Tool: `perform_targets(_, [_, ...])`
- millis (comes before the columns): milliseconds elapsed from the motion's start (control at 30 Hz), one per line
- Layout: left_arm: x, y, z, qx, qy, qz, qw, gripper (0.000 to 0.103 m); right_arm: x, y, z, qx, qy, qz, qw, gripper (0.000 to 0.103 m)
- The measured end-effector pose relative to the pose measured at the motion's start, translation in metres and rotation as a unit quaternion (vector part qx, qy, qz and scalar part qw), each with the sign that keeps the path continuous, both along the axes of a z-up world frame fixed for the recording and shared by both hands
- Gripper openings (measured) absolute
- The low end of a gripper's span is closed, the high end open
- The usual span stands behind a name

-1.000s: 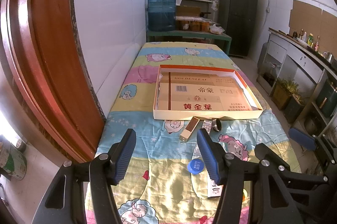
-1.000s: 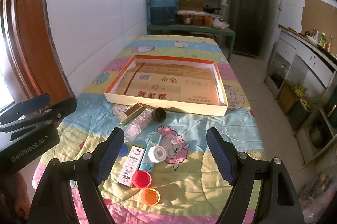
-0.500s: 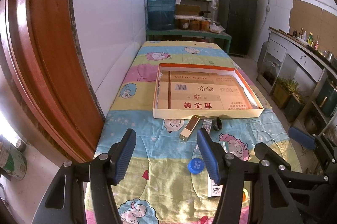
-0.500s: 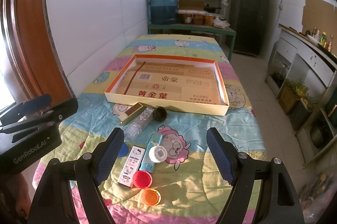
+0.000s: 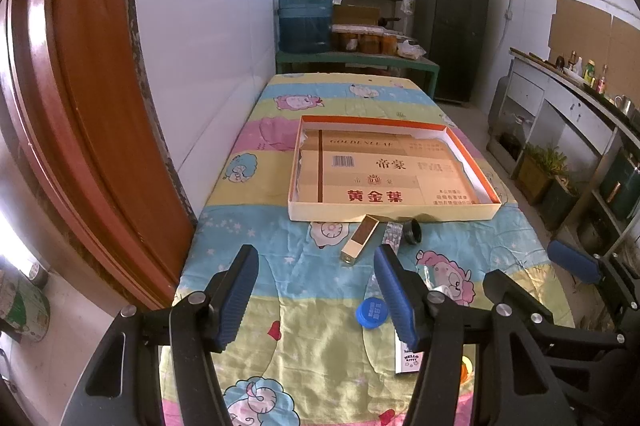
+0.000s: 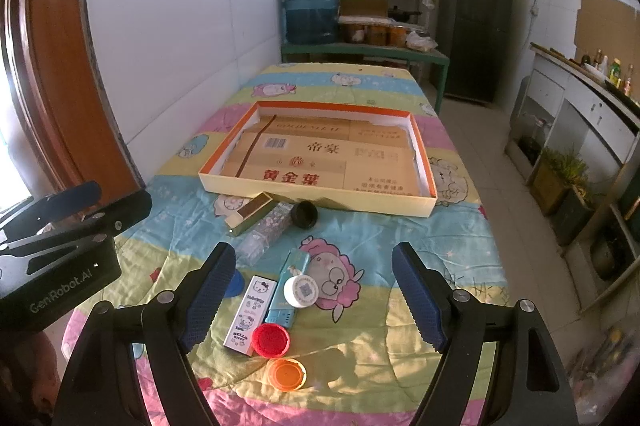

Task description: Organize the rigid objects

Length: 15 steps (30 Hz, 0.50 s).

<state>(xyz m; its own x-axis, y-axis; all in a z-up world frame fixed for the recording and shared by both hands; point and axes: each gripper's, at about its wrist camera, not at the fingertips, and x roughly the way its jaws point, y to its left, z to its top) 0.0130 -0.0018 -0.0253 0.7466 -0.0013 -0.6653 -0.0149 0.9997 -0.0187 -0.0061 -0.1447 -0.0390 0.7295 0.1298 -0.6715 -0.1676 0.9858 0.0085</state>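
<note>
Right wrist view gives you the whole layout: the tray point(image 6: 430, 185) lies flat in the middle of the worktop point(image 6: 460, 246), open and bare inside except for its cardboard liner, so it reads as the place the loose things are meant to go. Those things sit in a cluster between the tray's near wall and the worktop's near edge: a gold box point(image 6: 250, 211) and a black cap point(image 6: 304, 214) just beside the tray wall, a clear bottle point(image 6: 264, 232) next to them, then a teal box point(image 6: 290, 284) with a white jar point(image 6: 301, 290) on it, a Hello Kitty box point(image 6: 250, 310), a red cap point(image 6: 271, 339) and an orange cap point(image 6: 286, 374) nearest you. A blue cap point(image 5: 370, 312) lies toward the left edge. Your right tongs point(image 6: 312, 292) stand wide apart with nothing between them, hanging above the cluster; your left tongs point(image 5: 314, 296) are likewise spread and empty over bare cloth. Nothing is in the tray yet, so I judge the sorting not begun.
</note>
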Motion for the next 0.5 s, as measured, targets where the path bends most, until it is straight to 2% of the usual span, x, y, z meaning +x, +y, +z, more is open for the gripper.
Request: perform_targets(500, [0.0001, 0.0000, -0.0022, 0.000, 0.003, -0.001, 1.0000, 0.060, 0.0006, 0.0007, -0.0022, 0.001, 0.002, 0.000, 1.000, 0.081])
